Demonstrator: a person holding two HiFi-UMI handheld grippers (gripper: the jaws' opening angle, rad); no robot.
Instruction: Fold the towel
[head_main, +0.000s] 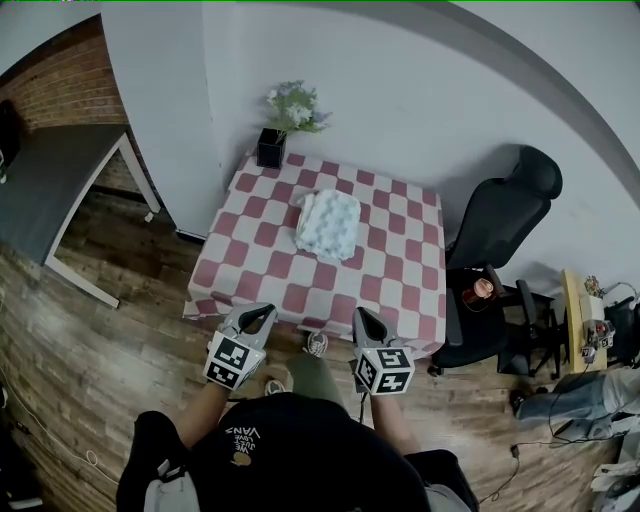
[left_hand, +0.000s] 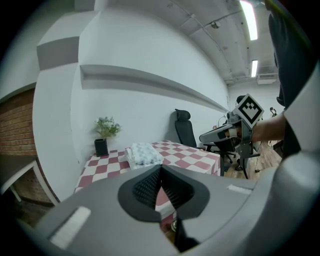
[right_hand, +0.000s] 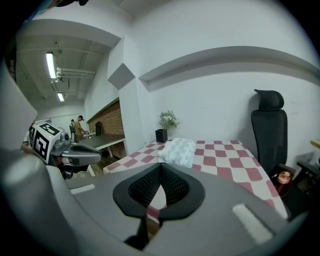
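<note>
Your left gripper (head_main: 262, 314) and right gripper (head_main: 362, 318) are both clenched empty at the table's (head_main: 300, 296) near edge; the towel (head_main: 328, 225) lies mid-table, well beyond them.

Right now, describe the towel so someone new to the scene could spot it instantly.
Find the red-and-white checked table by the white wall. The towel lies near its middle, toward the wall side. It is the only soft, white, bumpy bundle there; the other item, a potted plant, stands at the far left corner.
</note>
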